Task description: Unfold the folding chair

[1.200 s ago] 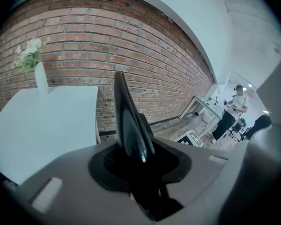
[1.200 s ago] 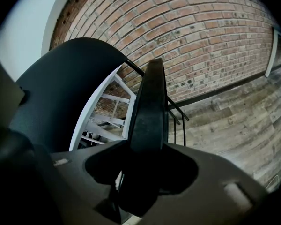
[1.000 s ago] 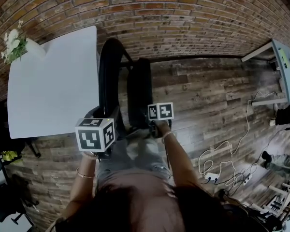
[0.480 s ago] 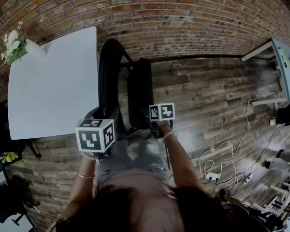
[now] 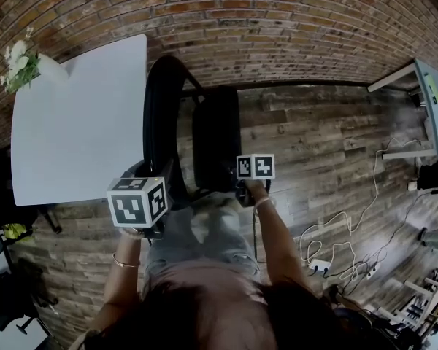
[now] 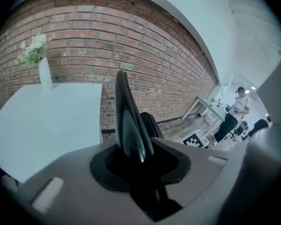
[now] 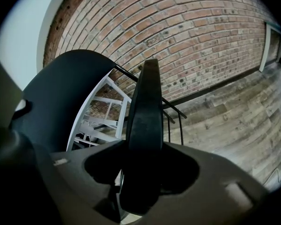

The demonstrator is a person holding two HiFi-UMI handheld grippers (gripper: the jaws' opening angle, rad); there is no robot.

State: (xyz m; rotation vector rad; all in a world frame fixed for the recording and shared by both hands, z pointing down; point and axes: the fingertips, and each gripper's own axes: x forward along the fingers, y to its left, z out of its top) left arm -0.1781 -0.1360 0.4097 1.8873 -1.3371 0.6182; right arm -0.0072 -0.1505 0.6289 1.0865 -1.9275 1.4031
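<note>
Head view: our forearms [image 5: 271,232] slope down. Left gripper [image 5: 159,182] fingers [image 6: 68,184] are closing on the backrest [image 5: 157,115]; right gripper [image 5: 239,187] fingers [image 7: 213,178] clamp the seat [image 5: 215,137].

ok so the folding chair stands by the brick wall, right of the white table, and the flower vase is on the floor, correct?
Not quite. The vase stands on the white table, at its far corner by the brick wall, not on the floor; the left gripper view shows it. The rest holds: in the head view the folding chair stands by the wall, right of the table.
</note>
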